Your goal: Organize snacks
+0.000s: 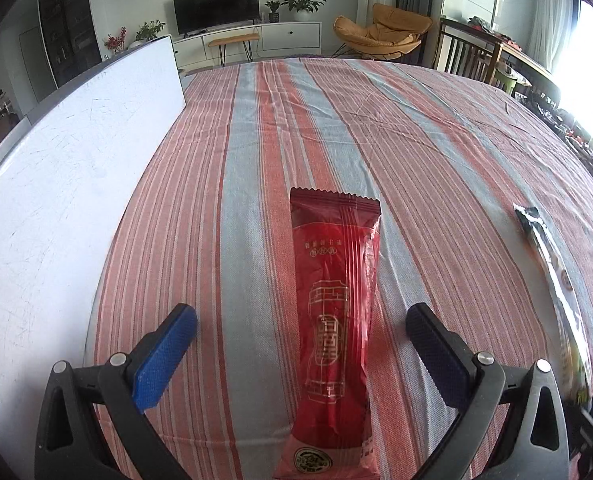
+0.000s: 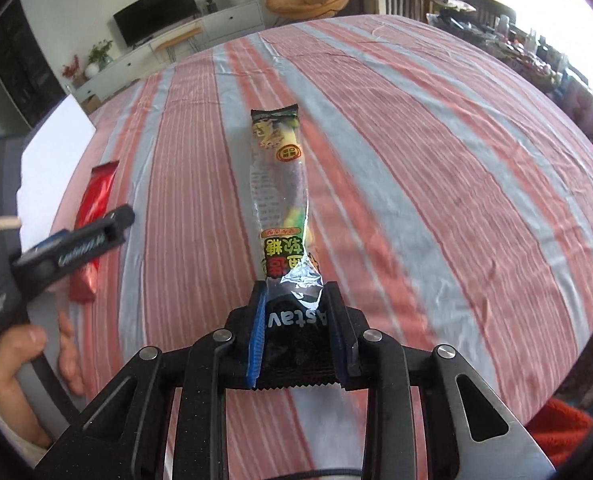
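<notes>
Blue-padded fingers of the left gripper (image 1: 300, 316) stand wide apart, straddling a red snack packet (image 1: 332, 320) that lies flat on the striped tablecloth (image 1: 436, 140) near its left edge, beside a white board (image 1: 76, 152). To the right, the right gripper (image 2: 296, 296) pinches one end of a clear candy packet (image 2: 280, 192), which sticks out forward above the cloth's middle.
</notes>
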`<act>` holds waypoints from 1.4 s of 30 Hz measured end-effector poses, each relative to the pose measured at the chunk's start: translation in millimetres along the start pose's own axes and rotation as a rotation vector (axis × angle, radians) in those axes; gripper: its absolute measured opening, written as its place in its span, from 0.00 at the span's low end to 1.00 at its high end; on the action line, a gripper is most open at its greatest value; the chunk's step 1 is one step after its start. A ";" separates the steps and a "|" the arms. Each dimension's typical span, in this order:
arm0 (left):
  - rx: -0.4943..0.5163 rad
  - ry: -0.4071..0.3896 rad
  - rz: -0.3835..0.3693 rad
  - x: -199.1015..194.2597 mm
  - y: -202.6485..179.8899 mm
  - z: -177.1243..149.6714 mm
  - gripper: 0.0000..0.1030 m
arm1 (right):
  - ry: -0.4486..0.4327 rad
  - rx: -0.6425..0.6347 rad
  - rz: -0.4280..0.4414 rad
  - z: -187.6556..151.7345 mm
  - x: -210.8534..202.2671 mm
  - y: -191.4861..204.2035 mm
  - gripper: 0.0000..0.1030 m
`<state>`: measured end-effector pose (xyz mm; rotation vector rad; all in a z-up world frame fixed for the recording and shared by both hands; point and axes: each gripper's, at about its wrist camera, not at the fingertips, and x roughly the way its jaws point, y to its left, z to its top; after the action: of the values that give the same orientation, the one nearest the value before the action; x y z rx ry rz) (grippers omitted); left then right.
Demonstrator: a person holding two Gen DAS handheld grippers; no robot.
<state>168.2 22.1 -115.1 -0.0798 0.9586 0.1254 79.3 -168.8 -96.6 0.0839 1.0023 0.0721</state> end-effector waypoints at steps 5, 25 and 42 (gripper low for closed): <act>0.000 0.000 0.000 0.0 0.0 -0.1 1.00 | -0.103 -0.062 -0.072 -3.0 -13.2 19.2 0.66; 0.000 -0.001 0.000 -0.2 0.0 -0.4 1.00 | -0.164 0.128 -0.011 -3.8 -20.0 -13.1 0.67; 0.001 -0.002 0.000 -0.4 -0.1 -0.6 1.00 | -0.203 0.156 -0.009 -3.8 -26.3 -17.7 0.67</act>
<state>167.4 21.9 -115.1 -0.0789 0.9566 0.1255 62.4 -188.9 -78.3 0.2252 0.8038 -0.0234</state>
